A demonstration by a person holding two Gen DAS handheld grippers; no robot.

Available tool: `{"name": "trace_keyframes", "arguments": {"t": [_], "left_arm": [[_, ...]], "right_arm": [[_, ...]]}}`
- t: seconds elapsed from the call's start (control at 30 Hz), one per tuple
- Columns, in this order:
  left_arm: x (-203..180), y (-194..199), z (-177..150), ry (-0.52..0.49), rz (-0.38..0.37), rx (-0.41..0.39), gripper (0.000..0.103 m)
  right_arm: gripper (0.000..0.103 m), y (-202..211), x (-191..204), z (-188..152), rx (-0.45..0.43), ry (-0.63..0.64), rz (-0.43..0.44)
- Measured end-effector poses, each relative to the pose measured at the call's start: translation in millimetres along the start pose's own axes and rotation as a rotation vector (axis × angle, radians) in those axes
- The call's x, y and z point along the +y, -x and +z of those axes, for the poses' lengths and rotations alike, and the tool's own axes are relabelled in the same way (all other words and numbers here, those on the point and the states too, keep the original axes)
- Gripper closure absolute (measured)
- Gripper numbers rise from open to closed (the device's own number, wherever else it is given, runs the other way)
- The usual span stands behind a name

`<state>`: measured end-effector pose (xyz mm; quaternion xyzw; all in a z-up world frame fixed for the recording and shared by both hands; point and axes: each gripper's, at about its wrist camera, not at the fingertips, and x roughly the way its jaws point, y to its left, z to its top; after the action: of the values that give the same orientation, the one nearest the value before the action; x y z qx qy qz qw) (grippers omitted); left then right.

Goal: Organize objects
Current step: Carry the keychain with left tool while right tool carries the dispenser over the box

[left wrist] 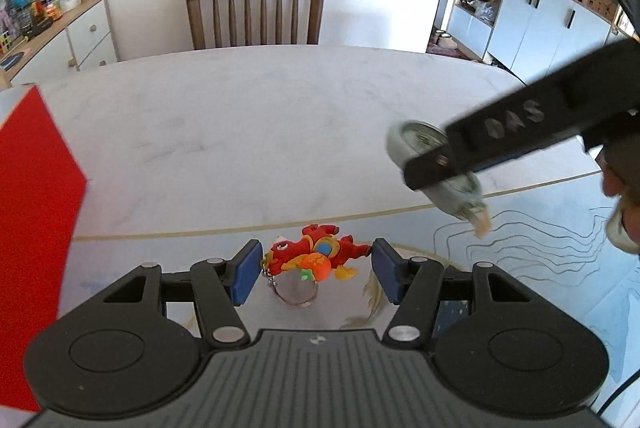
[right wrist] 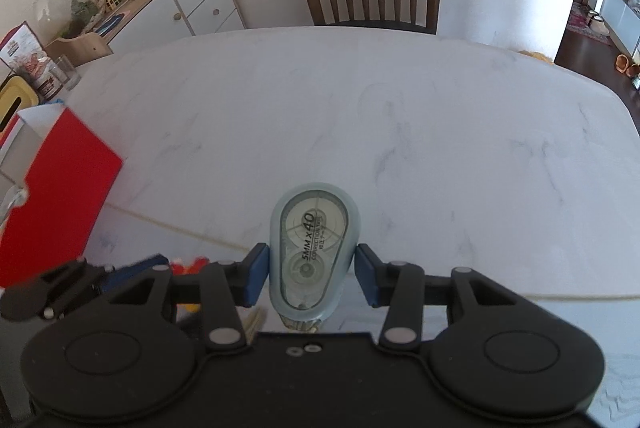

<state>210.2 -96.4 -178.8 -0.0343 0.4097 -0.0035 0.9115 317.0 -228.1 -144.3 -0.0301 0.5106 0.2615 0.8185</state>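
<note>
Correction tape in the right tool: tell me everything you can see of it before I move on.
The correction tape is a teardrop-shaped dispenser with a pale blue-grey shell and a clear face showing two inner reels. Its label reads "5MM x 40 CORRECTION TAPE". It looks like hard plastic. The right tool is shut on its narrower half, blue pads against both sides, wide end pointing forward. The left wrist view shows it lifted off the table, its pale tip slanting downward. Nothing else touches it.

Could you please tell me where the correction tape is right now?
The correction tape is clamped in the right gripper, held above the marble table, right of the red keychain.
</note>
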Motion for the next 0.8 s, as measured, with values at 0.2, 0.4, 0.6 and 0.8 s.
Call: {"name": "trace_keyframes", "arguments": {"t": [0.2, 0.4, 0.6, 0.8], "left_arm": [[19, 27, 15, 0.041, -0.009, -0.009, 0.043], [30, 62, 18, 0.037, -0.005, -0.044, 0.043], [41, 99, 14, 0.056, -0.01, -0.065, 0.043], [59, 133, 15, 0.056, -0.004, -0.113, 0.043]], "right_arm": [[0.058, 28, 17, -15, -0.024, 0.018, 0.016], [0.058, 59, 37, -30, -0.033, 0.046, 0.018], [0.058, 86, 63, -37, -0.055, 0.086, 0.023], [0.058, 108, 96, -40, -0.088, 0.134, 0.031]]}}
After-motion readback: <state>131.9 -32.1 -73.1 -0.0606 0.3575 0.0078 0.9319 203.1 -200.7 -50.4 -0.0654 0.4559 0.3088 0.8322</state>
